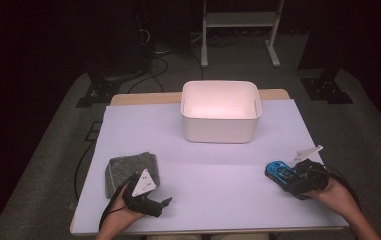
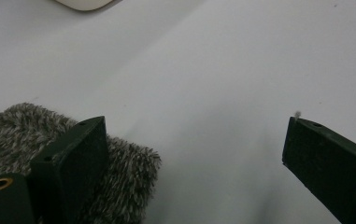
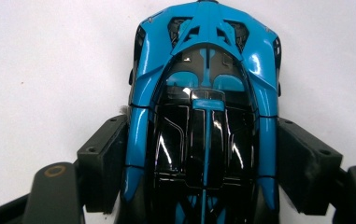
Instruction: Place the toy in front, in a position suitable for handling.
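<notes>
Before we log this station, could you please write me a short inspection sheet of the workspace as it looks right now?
Surface: white sheet over a wooden table, clean.
Job's things: blue and black toy car at the right; white bin at the far middle, nothing seen inside.
Clutter: grey fuzzy cloth at the left.
Grippers: right gripper, its jaws against the car's sides; left gripper open, one jaw over the cloth's edge.
Cables: one trails from each gripper; more on the floor behind.
Surroundings: grey carpet, dark stands, a white frame.

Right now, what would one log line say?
right gripper: shut on car | left gripper: open, beside cloth | bin: behind
</notes>
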`<action>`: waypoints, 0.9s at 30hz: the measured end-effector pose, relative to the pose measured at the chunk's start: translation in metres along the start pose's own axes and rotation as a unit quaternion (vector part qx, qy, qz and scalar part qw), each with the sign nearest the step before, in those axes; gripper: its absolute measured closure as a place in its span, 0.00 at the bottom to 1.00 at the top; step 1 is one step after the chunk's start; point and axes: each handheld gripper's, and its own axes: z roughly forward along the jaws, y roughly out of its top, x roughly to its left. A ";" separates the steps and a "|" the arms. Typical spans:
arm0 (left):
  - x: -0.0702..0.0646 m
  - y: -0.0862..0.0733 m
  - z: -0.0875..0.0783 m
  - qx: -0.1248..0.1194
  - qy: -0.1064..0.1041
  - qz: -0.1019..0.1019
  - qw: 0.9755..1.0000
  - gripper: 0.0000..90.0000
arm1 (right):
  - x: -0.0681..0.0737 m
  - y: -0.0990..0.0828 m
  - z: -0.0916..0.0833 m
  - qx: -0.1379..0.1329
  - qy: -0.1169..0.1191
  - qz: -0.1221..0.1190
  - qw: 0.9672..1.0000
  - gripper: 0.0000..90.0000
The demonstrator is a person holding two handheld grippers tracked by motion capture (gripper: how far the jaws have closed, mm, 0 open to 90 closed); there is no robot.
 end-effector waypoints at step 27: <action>0.000 0.000 0.000 0.001 0.001 -0.001 1.000 0.07 | 0.002 -0.005 -0.010 -0.030 0.000 -0.014 0.999 0.30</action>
